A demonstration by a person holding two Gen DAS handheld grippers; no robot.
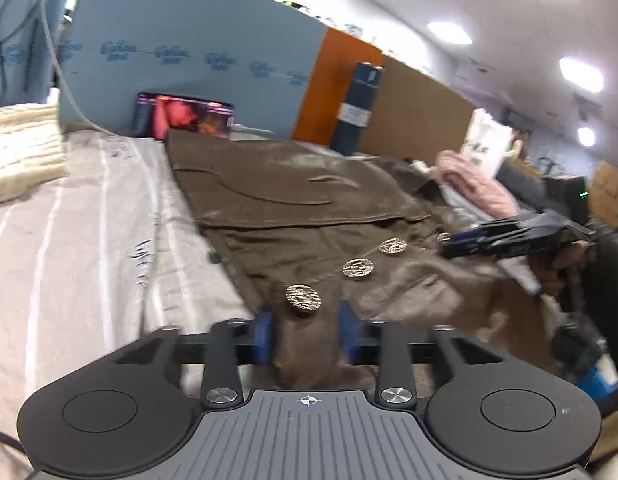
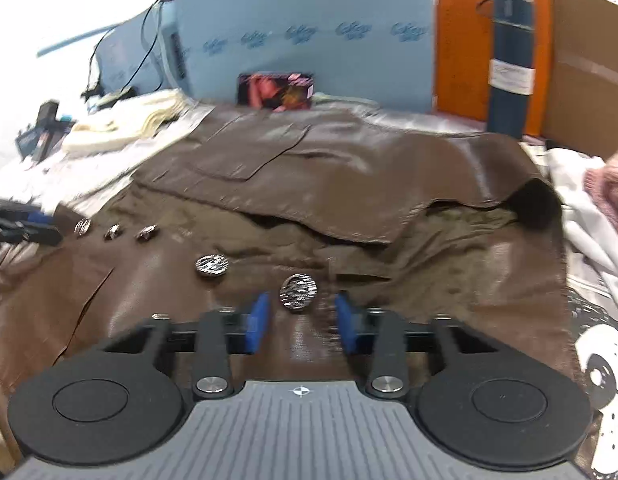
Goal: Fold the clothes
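On the bed (image 1: 89, 216), brown jacket (image 1: 293, 200) lies spread; left gripper (image 1: 305, 330) and right gripper (image 2: 299, 320) both gape over its near hem, ungripped, so slick fabric or buttons (image 2: 298, 287) risk slipping at pinch.

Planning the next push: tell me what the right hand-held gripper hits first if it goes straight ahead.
The right hand-held gripper would meet the silver button on the brown jacket first; it sits just beyond the open fingertips, though depth is hard to judge.

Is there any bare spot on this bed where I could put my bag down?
The striped sheet lies bare between the cream blanket and the brown jacket. The far side is crowded: a pink garment, a white panda-print cloth and clutter.
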